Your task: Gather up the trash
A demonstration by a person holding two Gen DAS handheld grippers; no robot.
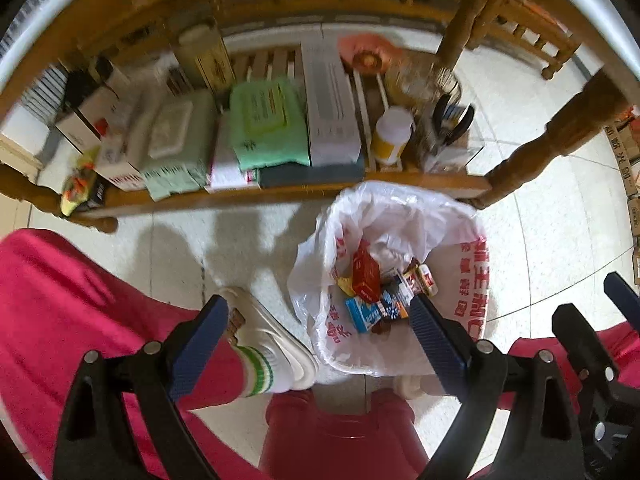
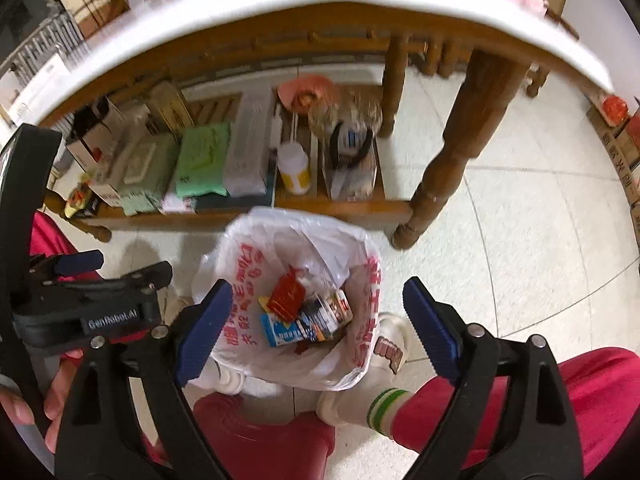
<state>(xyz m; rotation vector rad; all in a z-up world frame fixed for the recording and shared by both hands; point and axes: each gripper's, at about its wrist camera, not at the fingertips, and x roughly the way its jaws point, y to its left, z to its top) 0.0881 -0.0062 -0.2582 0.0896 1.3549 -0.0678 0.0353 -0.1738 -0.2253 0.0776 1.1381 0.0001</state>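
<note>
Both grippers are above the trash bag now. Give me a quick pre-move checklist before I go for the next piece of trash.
1. Left gripper empty, jaws apart: ok.
2. Right gripper empty, jaws apart: ok.
3. Trash bag mouth open: ok.
4. Dropped boxes, such as the red box, lie inside the bag: ok.
5. Next piece of trash located: cannot tell; the shelf holds household items, none clearly trash.
6. Feet clear of the bag: not ok, they flank it.

Floor (image 2: 520, 208): pale tile, carries bag-lined bin (image 2: 360, 364) | Lower wooden shelf (image 1: 280, 194): green wipes pack (image 1: 268, 124), white box (image 1: 330, 108), yellow-labelled bottle (image 1: 390, 136)
</note>
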